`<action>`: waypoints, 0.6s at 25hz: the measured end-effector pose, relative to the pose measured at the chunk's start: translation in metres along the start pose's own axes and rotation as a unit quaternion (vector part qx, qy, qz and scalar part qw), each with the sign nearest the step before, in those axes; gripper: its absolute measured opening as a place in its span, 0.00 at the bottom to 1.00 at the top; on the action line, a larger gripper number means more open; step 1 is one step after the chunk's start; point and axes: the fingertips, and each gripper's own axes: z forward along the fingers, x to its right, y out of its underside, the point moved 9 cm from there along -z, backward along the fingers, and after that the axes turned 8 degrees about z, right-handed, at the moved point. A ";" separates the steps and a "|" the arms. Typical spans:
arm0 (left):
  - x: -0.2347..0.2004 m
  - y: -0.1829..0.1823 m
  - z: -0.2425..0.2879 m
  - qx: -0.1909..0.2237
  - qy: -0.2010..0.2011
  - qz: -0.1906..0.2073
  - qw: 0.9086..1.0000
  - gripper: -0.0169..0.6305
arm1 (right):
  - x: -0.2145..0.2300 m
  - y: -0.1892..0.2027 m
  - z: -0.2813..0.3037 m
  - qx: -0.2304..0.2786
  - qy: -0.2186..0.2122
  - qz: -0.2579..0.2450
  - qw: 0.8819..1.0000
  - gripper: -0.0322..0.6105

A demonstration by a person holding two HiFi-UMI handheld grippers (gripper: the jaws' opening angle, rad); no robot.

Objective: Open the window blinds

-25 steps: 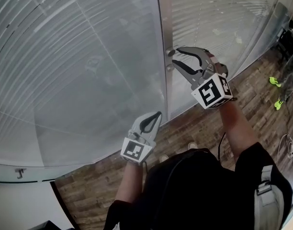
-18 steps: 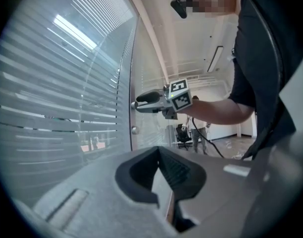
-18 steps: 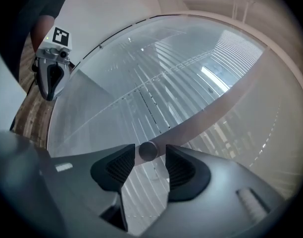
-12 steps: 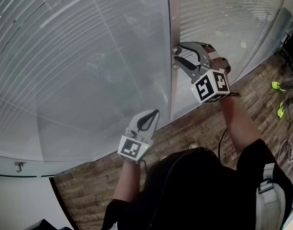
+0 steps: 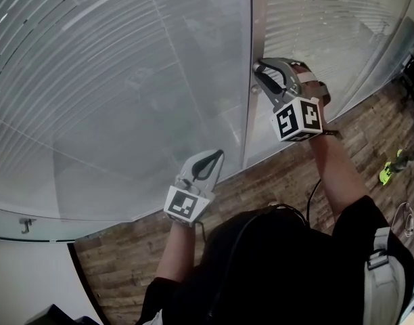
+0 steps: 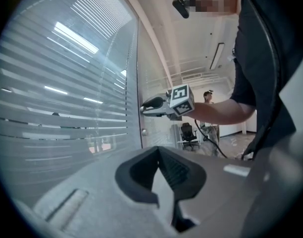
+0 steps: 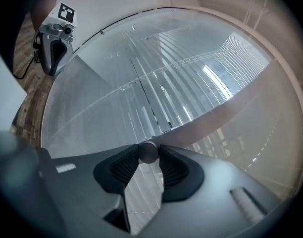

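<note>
Nearest the camera: the person's dark sleeves and bare forearms, standing on wooden floor.

Left gripper: held low, a little short of the glass, pointing level at it. Jaws pressed together at the tips, nothing between them. Touches nothing.

Right gripper: held higher and further right, pointing at the metal post that divides two glass panes. Its own view shows a small round knob sitting right between the ribbed pads, both tips against it. Jaws closing on that knob, pinching it. The knob stands out from the post. A second small knob sits on the same post just below, untouched.

Window blinds: behind the glass, on both sides of the post, well beyond the left gripper and just past the right. Slats run horizontal, down the full pane, with thin bright gaps between some of them.

Far off, past the right arm: an office chair in the room beyond.
</note>
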 end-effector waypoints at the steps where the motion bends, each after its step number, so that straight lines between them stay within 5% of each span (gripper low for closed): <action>1: 0.000 -0.001 -0.001 -0.001 0.000 0.000 1.000 0.03 | 0.000 0.000 0.000 -0.001 0.001 0.002 1.000 0.26; 15: -0.001 -0.003 -0.013 -0.008 -0.014 0.001 1.000 0.03 | 0.001 0.000 0.000 -0.002 0.012 0.095 0.995 0.26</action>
